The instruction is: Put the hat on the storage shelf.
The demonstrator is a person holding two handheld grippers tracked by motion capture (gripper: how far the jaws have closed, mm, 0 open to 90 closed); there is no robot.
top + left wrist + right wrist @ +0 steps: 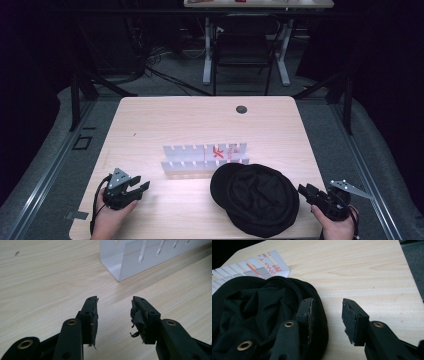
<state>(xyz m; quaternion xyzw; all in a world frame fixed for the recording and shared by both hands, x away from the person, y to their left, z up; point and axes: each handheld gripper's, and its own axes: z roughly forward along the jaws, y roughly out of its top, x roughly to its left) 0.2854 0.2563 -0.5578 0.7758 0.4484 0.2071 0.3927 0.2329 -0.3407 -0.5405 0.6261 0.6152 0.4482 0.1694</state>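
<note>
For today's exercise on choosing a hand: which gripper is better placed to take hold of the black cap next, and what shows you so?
The right. The right gripper sits open right at the rim of the black cap, whereas the left gripper, also open, rests over bare table near the white slotted rack.

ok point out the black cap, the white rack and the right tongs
black cap [260, 200], high view, middle of its crown
white rack [205, 159], high view, front wall
right tongs [327, 315], right gripper view, gap between open tips
</note>
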